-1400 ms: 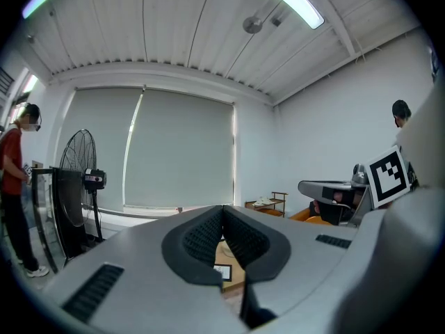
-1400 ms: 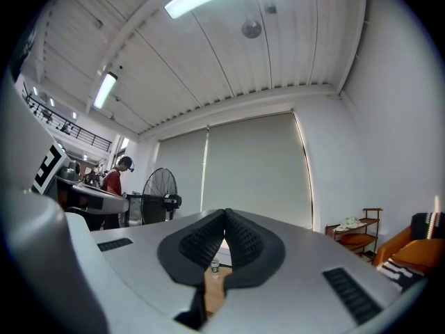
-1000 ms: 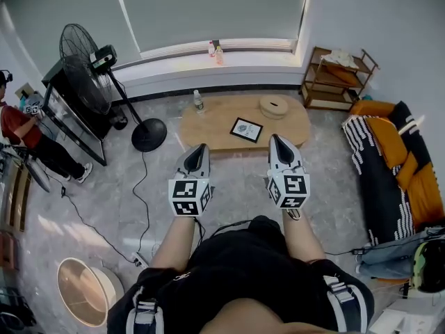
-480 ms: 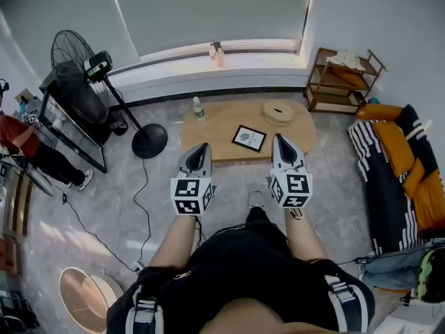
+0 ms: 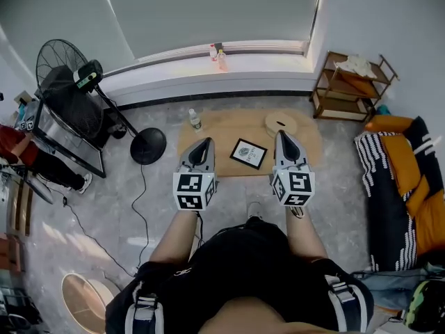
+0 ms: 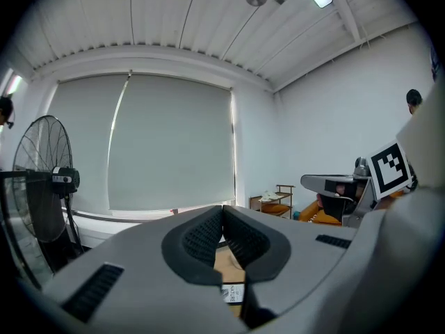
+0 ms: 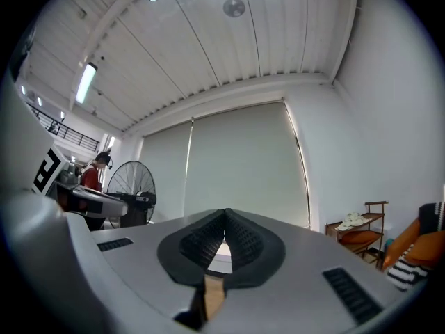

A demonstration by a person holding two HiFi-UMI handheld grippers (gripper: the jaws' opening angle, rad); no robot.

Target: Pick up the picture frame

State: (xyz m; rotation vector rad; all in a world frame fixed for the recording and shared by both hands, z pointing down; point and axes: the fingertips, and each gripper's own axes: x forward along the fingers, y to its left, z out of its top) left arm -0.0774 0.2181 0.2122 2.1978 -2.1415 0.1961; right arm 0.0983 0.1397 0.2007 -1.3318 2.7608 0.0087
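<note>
Pale veined stone flooring carries a low oval table (image 5: 229,125) of light wood, smooth and round-ended. On it the picture frame (image 5: 248,153) lies flat and askew – a thin dark rectangle around a white mat with a small print. A clear bottle (image 5: 195,119) stands near the table's left end and a round tan disc (image 5: 280,123) lies behind the frame; neither touches it. From the head view, the frame sits between the left gripper (image 5: 202,143) and right gripper (image 5: 282,136) – both with ribbed black pads pressed together, holding nothing. A black pedestal fan (image 5: 62,65) stands well off to the left.
</note>
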